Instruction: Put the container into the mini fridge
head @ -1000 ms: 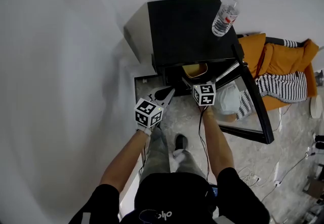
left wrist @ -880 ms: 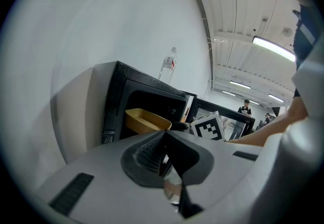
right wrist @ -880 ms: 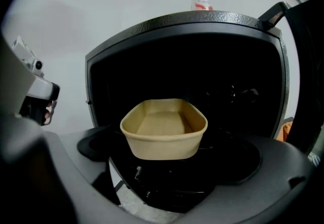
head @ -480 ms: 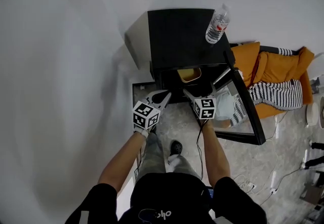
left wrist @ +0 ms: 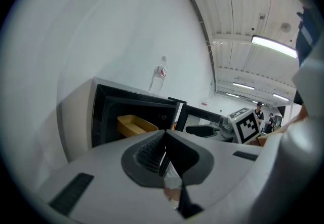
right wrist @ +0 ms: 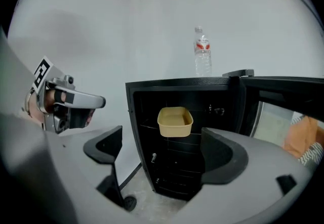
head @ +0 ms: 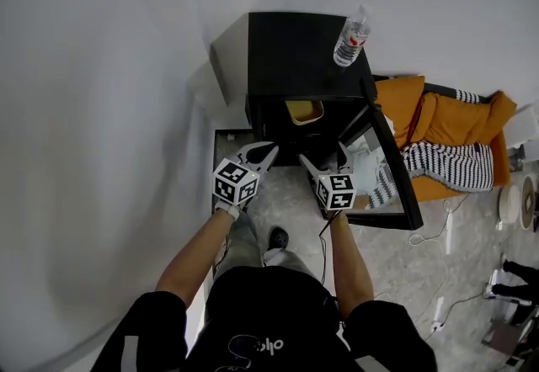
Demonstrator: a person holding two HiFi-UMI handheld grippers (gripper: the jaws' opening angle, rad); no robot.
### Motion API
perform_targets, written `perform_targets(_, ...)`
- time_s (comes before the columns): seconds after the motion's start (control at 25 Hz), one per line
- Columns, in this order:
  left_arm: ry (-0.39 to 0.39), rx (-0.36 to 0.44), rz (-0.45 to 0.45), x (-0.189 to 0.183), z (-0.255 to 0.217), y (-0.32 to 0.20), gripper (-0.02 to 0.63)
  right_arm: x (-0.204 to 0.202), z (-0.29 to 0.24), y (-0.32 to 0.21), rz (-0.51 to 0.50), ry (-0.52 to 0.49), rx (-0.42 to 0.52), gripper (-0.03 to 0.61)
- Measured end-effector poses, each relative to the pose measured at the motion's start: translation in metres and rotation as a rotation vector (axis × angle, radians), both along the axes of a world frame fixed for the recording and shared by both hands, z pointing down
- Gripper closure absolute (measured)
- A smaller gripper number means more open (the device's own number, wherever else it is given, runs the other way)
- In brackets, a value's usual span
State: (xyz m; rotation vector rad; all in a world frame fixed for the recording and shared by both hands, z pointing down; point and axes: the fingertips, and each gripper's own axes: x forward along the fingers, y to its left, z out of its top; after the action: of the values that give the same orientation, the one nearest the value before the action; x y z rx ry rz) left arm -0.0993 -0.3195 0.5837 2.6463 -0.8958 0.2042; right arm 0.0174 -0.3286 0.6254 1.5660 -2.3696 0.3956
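The container [right wrist: 174, 121] is set on the upper shelf of the mini fridge [head: 299, 50], at twelve o'clock from the right gripper [right wrist: 163, 153]. That gripper's jaws are held wide and empty and have just been narrowing, so release is judged done. The left gripper [left wrist: 163, 142] is held closed on nothing, being unneeded.

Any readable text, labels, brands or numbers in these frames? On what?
"oho", roughly, partly cut off and uncertain: white print on the person's black clothing.
Water bottle label: red and white, too small to read.
Marker cubes: coded squares only, no words.
Mini fridge and yellow container: no lettering visible.
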Motion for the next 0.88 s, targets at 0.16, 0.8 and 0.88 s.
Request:
perform_targets(0.16, 0.031, 0.005, -0.014, 0.007, -0.013, 0.021, 0.607, 0.007, -0.019, 0.028, 0.010, -0.011, -0.001, 0.172)
perform_targets(0.8, 0.068, 0.039, -0.038, 0.029, -0.044, 0.052, 0.607, 0.015, -0.077, 0.071, -0.059, -0.050, 0.069, 0.571)
perform_targets(0.88, 0.064, 0.043, -0.039, 0.029, -0.046, 0.052, 0.607, 0.014, -0.080, 0.071, -0.064, -0.057, 0.067, 0.571)
